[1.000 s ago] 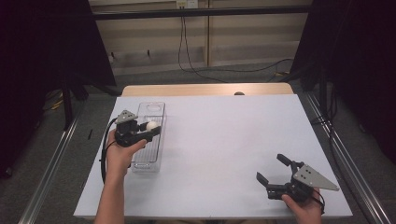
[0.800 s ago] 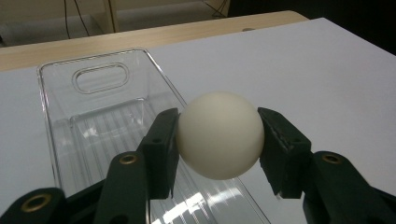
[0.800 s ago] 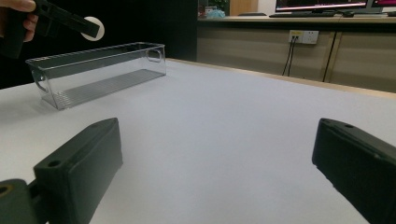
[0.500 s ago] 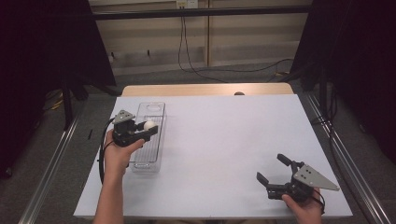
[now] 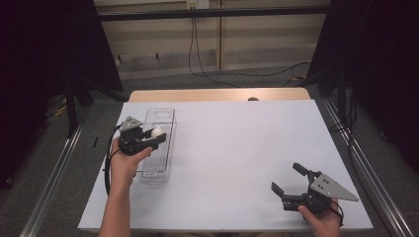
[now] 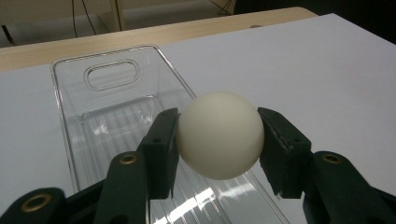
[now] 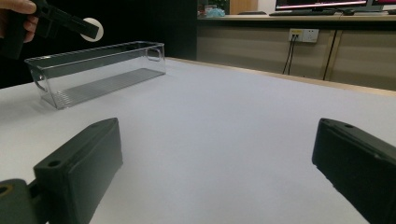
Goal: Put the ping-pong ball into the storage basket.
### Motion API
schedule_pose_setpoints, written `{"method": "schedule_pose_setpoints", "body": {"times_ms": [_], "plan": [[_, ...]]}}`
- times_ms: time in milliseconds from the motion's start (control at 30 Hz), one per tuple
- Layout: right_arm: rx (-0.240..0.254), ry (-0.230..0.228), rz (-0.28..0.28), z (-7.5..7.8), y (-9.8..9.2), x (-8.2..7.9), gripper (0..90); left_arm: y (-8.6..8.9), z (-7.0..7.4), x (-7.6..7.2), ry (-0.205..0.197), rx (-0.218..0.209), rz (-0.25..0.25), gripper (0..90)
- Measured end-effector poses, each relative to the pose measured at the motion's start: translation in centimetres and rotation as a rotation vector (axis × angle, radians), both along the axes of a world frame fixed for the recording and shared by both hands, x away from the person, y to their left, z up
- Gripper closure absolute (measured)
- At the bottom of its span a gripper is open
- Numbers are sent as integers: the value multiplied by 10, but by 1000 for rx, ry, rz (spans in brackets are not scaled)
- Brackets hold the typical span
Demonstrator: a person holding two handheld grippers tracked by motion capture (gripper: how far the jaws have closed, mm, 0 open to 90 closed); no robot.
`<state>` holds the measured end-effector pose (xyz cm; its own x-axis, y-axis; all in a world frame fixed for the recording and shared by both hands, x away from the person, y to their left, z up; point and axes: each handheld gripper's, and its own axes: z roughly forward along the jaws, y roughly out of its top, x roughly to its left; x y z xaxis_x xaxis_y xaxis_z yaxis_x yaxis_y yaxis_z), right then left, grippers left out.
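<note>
Left claw [image 6: 219,140] clamps a white ball [image 6: 219,134] between both pads, held above the clear bin [image 5: 157,148], roughly mid-length. Bin's long axis runs away from the person along the surface's [image 5: 237,148] left side; ball probably sits over the interior rather than the rim, though height is hard to judge. Release needs only a straight drop. Right claw [image 5: 291,178] gapes wide, holding nothing, well apart at near right.

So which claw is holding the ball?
The left claw: its jaws pinch the white ball above the clear bin. The right claw sits open and empty on the table.
</note>
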<state>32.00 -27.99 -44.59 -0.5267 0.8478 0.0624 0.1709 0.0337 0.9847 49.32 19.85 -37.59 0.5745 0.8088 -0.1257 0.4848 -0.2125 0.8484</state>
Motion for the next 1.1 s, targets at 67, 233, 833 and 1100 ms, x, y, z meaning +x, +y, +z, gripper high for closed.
{"method": "schedule_pose_setpoints", "body": {"times_ms": [67,233,833,1100], "plan": [[0,-4,-2,0,0,0,14,2,0,1,1,17,-3,511],[-4,-6,4,0,0,0,14,4,-2,1,7,18,9,510],[2,-7,2,1,0,-1,13,6,-7,4,7,35,29,510],[-2,-12,8,1,-1,-1,13,8,-9,5,8,50,39,510]]}}
